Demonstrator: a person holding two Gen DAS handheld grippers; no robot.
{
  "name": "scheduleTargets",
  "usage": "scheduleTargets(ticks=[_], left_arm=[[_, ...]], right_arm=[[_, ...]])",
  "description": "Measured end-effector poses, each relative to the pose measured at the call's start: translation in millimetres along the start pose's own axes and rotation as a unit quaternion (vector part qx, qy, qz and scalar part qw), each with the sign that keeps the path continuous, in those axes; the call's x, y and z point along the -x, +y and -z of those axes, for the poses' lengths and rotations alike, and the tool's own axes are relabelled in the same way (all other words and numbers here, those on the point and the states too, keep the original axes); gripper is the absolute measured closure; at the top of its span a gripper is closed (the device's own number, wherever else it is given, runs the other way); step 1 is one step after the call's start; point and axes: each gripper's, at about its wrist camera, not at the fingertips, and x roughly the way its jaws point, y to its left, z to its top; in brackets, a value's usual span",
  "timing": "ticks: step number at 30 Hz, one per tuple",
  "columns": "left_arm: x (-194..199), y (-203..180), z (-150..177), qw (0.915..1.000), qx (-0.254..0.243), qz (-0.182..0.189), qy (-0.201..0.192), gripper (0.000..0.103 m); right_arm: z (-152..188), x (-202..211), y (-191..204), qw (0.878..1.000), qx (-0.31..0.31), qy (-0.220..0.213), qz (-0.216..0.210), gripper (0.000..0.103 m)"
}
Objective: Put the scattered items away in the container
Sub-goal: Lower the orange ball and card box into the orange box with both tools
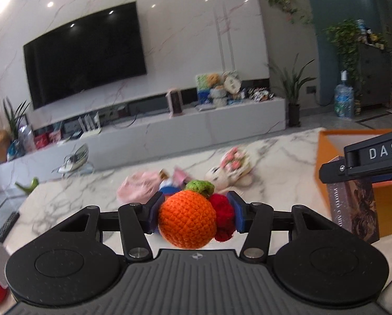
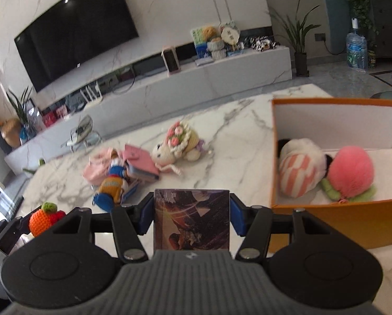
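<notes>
My left gripper (image 1: 194, 214) is shut on a crocheted orange-and-red fruit toy (image 1: 188, 216) with a green top, held above the marble table (image 1: 72, 197). It also shows in the right wrist view (image 2: 45, 218) at the far left. My right gripper (image 2: 192, 219) is shut on a dark photo-card box (image 2: 192, 220), left of the orange container (image 2: 353, 220). The card box also shows in the left wrist view (image 1: 353, 204). The container holds a striped plush (image 2: 298, 168) and a pink peach plush (image 2: 349, 173).
On the table lie a crocheted bunny with a flower bouquet (image 2: 178, 144), a pink wallet (image 2: 140, 162), a pink cloth item (image 2: 98, 170) and a blue-and-orange doll (image 2: 112, 186). Beyond the table are a TV cabinet (image 2: 222, 76) and wall TV (image 2: 75, 29).
</notes>
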Motion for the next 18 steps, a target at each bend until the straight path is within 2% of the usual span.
scheduleTargets(ticks=[4, 9, 13, 18], left_arm=[[11.1, -30.9, -25.7, 0.9985, -0.025, 0.033, -0.035, 0.043], [13.6, -72.4, -50.0, 0.9932, -0.060, 0.073, -0.067, 0.043], [6.1, -101.8, -62.9, 0.9886, -0.079, 0.104, -0.075, 0.043], [-10.6, -133.8, -73.5, 0.9834, -0.103, 0.131, -0.073, 0.043]], right_arm=[[-13.7, 27.8, -25.4, 0.999, -0.028, -0.037, 0.004, 0.043], [-32.2, 53.7, -66.6, 0.994, -0.066, -0.081, 0.033, 0.043], [-44.9, 66.1, -100.9, 0.988, -0.092, -0.107, 0.065, 0.043], [-53.2, 63.3, -137.0, 0.981, -0.121, -0.111, 0.102, 0.043]])
